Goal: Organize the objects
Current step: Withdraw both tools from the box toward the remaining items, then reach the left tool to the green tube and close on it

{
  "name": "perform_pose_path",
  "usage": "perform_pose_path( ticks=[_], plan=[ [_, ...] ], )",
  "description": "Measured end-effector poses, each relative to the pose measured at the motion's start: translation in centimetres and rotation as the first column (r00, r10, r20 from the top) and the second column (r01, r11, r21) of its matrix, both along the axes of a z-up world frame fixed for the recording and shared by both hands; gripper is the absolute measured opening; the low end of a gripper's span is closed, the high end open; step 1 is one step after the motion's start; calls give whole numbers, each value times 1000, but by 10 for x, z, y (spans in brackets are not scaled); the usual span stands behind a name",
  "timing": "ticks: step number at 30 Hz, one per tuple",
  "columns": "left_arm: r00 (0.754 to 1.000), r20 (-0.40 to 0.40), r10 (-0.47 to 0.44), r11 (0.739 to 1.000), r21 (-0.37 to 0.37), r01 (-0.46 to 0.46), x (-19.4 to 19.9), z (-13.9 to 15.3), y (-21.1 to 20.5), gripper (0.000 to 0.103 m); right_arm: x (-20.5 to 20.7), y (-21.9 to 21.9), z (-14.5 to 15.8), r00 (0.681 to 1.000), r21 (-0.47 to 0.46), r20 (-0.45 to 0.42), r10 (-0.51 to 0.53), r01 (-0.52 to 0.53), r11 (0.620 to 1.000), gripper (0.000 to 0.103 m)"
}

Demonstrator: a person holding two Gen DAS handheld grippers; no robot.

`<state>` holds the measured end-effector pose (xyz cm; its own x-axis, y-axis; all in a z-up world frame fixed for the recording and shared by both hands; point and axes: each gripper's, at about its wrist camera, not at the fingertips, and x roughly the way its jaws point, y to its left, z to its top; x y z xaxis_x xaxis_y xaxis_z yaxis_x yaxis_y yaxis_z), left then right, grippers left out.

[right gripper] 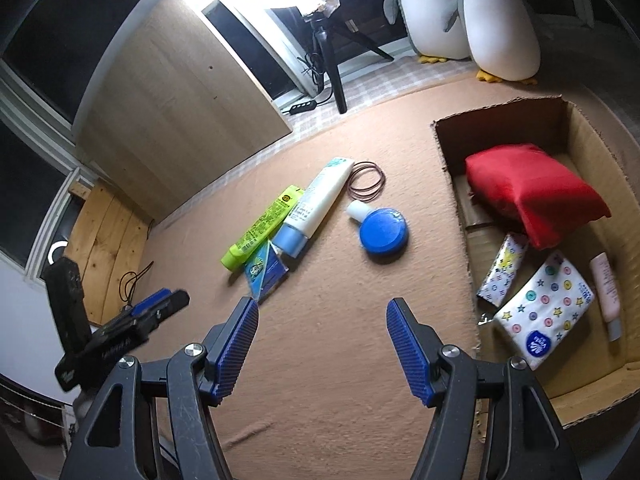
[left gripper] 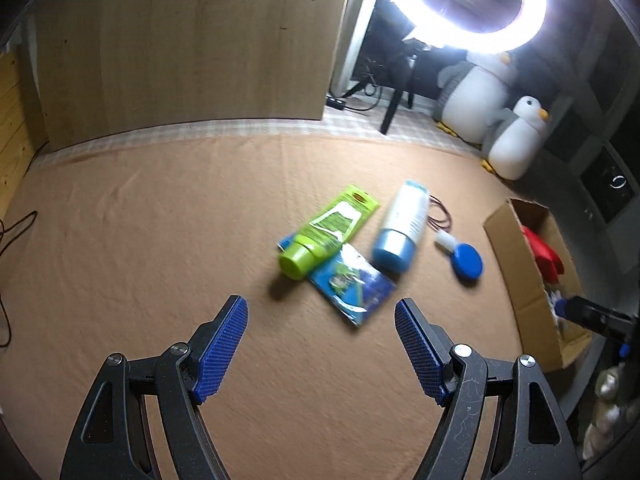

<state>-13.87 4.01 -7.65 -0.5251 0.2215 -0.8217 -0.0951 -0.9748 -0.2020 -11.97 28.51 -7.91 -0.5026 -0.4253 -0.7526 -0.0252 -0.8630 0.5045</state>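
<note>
On the tan cloth lie a green tube (left gripper: 326,229) (right gripper: 262,228), a white tube with a blue cap (left gripper: 401,226) (right gripper: 314,206), a blue packet (left gripper: 352,284) (right gripper: 266,270), a round blue-capped white bottle (left gripper: 464,258) (right gripper: 380,230) and thin hair bands (right gripper: 366,180). My left gripper (left gripper: 321,312) is open and empty, just in front of the packet. My right gripper (right gripper: 322,312) is open and empty, short of the blue bottle. A cardboard box (right gripper: 452,152) (left gripper: 516,280) at the right holds a red pouch (right gripper: 532,192), tissue packs (right gripper: 544,312) and a pink tube (right gripper: 606,288).
A wooden panel (left gripper: 188,48) stands at the back left. A ring light on a tripod (left gripper: 468,12) (right gripper: 328,52) and two plush penguins (left gripper: 516,140) (right gripper: 496,20) stand behind the cloth. The left gripper shows at the left of the right wrist view (right gripper: 156,312). A cable (left gripper: 12,232) lies at the far left.
</note>
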Motion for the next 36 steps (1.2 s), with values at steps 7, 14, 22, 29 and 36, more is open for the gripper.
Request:
perform_pose_path(
  ticks=[7,14,22,29,36],
  plan=[
    [1000,13,-11,999,-36,11,-26,-13,5,79,3,0,-3,1000,-10,15,-14,14,1000,63],
    [998,41,-49,995,-87,52,-52,-33,27,79,8,4,-6,999,-15,25,-25,26,1000,63],
    [995,60,-81,983,-158,89,-85,-53,50,79,13,3,-9,999,-11,42,-24,25,1000,63],
    [991,82,-108,967,-225,124,-112,-67,64,79,17,1,-16,998,-3,68,-17,17,1000,63],
    [983,119,-141,952,-254,168,-126,-78,75,79,19,6,-19,996,5,84,-23,23,1000,63]
  ],
)
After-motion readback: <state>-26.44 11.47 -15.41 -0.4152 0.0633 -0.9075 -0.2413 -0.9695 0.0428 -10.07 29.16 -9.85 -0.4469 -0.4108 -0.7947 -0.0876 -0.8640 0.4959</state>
